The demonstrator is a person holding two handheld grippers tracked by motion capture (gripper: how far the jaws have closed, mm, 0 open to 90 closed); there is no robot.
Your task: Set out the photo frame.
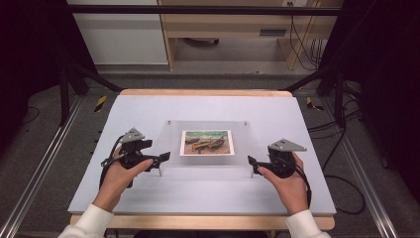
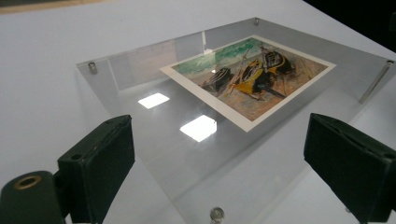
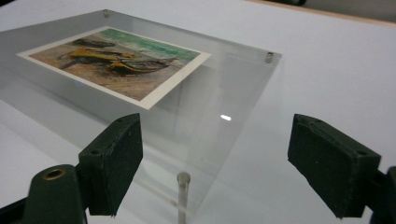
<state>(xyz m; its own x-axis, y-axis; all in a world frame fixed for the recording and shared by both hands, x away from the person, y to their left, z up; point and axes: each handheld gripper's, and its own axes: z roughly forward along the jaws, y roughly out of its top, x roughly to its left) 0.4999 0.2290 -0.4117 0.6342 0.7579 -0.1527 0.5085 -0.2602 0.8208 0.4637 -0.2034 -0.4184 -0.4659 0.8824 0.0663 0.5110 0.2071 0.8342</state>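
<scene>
Plainly, the scene by parts:

Frame: a clear acrylic frame [image 1: 205, 144] stands mid-table [image 1: 297, 198] on short metal posts, one at each corner, so the plate sits raised above the surface.
Print: a painted picture of boats [image 1: 207, 142] lies flat in the plate's middle, well in from every edge.
Left gripper: the left gripper [image 1: 159, 158] has its jaws spread wide and empty, either side of the near left corner, apart from it.
Right gripper: the right gripper [image 1: 253, 163] is likewise spread and empty, astride the near right corner and its post [image 3: 183, 191].
Handling: probably stiff and light, but glossy, so likely slippery; it would scratch or chip if knocked.
Hold: best taken by the bare margins at the two side edges, both grippers together, kept level, clear of the print.
Risk: a one-sided pinch could tilt the plate or let it slide out.
</scene>
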